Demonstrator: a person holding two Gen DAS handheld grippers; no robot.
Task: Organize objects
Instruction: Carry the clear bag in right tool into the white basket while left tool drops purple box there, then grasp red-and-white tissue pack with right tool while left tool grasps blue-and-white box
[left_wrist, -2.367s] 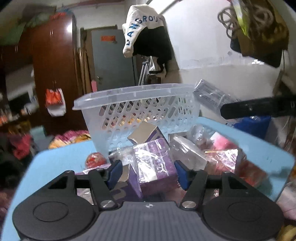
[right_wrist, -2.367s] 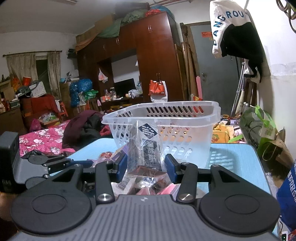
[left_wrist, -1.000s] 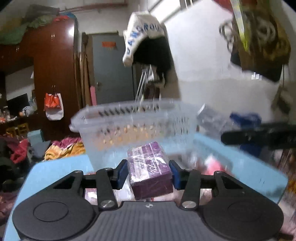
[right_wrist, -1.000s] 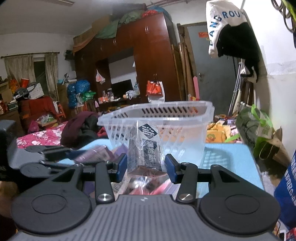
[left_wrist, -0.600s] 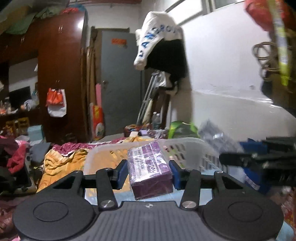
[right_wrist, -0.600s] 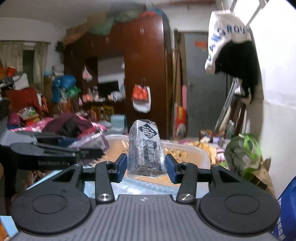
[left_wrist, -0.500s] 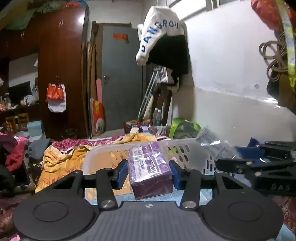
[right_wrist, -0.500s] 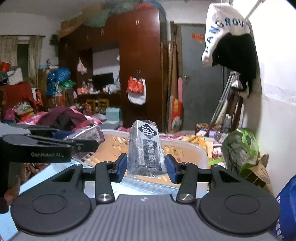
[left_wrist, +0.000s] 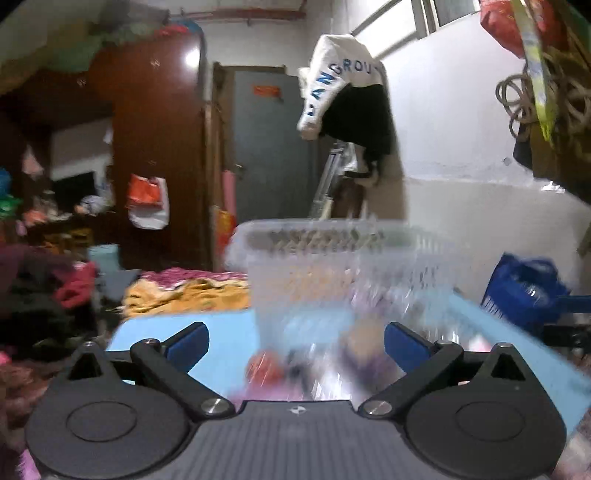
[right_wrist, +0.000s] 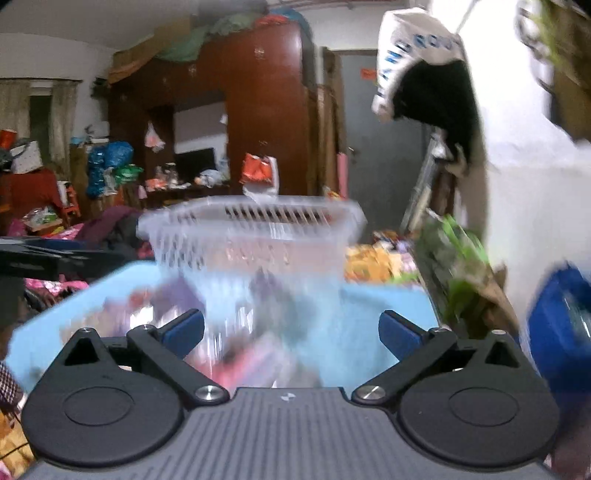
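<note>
Ahead of both tools — left (left_wrist: 295, 341), right (right_wrist: 291, 332), each just sprung apart, empty — stands the basket (left_wrist: 332, 240).

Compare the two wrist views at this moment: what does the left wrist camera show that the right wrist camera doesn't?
Only the left wrist view shows the left gripper, jaws wide with nothing between them, and coiled rope hanging on the wall. Only the right wrist view shows the right gripper, equally wide and empty, a curtained window, and a green bag. Both show the clear plastic basket on the blue table, blurred packets in front, the wardrobe, grey door and hanging garment.
</note>
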